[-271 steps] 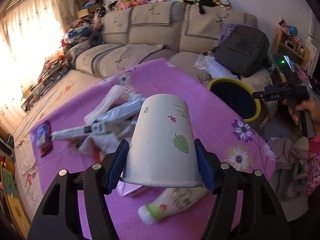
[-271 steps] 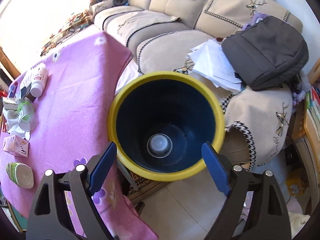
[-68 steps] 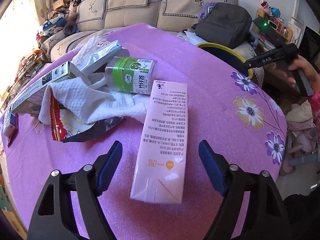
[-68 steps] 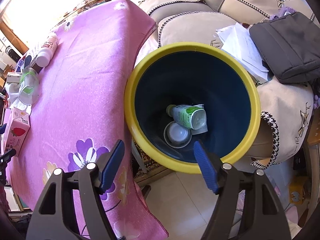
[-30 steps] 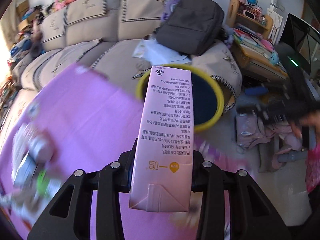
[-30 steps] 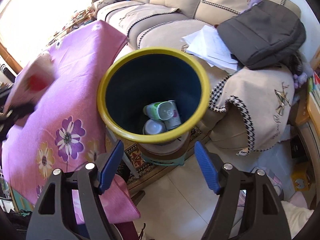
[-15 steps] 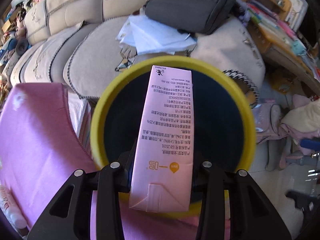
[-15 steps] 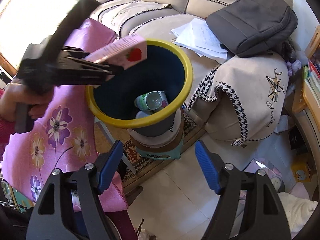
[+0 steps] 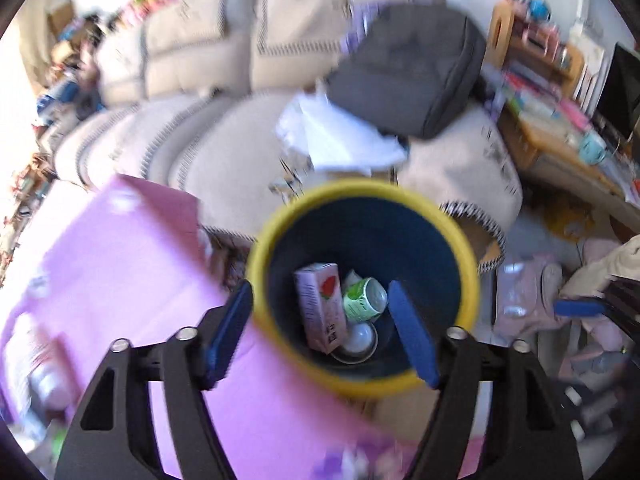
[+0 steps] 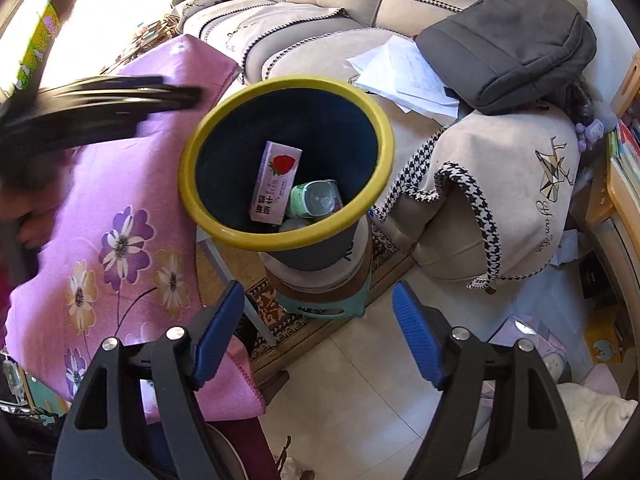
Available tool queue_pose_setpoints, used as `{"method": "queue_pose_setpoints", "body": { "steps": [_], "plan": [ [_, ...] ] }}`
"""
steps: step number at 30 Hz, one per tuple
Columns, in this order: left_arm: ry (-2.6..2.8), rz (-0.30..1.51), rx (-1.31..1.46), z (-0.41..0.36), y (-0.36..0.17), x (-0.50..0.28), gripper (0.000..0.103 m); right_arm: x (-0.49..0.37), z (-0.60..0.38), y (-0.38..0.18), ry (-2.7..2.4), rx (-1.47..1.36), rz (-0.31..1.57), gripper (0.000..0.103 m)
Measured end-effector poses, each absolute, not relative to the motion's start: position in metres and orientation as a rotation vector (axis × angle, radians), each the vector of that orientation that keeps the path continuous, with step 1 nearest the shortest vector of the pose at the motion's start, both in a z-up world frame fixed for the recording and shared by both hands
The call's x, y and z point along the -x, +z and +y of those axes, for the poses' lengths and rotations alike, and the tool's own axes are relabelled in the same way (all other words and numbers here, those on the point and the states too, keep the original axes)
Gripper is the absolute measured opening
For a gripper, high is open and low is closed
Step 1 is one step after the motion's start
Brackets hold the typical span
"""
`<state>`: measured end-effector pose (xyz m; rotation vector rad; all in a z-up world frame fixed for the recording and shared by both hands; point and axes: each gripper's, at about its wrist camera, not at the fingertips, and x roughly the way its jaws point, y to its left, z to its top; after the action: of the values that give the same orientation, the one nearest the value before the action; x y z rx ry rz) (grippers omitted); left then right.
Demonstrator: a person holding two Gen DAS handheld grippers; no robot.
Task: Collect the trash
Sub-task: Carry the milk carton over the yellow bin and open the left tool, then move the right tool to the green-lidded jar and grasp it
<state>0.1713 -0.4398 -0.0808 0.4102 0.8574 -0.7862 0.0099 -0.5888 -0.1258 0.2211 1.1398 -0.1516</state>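
A dark blue bin with a yellow rim stands on a stool beside the purple table. Inside lie a pink strawberry carton, a green-labelled bottle and a white paper cup. My left gripper is open and empty above the bin's near rim. It shows blurred in the right wrist view. My right gripper is open and empty, low over the floor in front of the bin.
A purple flowered tablecloth covers the table left of the bin. A beige sofa holds loose papers and a grey backpack. A green stool bears the bin. Clothes lie on the floor at right.
My left gripper has opened and let go of the pink carton, which now lies inside the bin. The left gripper has drawn back toward the table. The right gripper has barely moved.
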Motion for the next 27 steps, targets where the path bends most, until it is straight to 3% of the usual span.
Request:
{"method": "queue_pose_setpoints", "body": {
  "steps": [4,11,19,27],
  "plan": [
    [-0.781,0.791,-0.300,-0.361,-0.041,-0.134,0.090,-0.017,-0.574,-0.126,-0.124,-0.209,1.135,0.072],
    [-0.628,0.710,-0.189,-0.217,-0.017,-0.080,0.098,-0.039,-0.530,-0.114,-0.041,-0.168,1.095,0.072],
    [-0.348,0.693,-0.148,-0.084,-0.034,-0.045,0.098,-0.084,-0.431,-0.090,0.195,-0.070,1.011,0.072],
    [-0.264,0.741,-0.066,-0.021,-0.059,-0.036,0.098,-0.135,-0.337,-0.084,0.392,0.044,0.966,0.072]
  ]
}}
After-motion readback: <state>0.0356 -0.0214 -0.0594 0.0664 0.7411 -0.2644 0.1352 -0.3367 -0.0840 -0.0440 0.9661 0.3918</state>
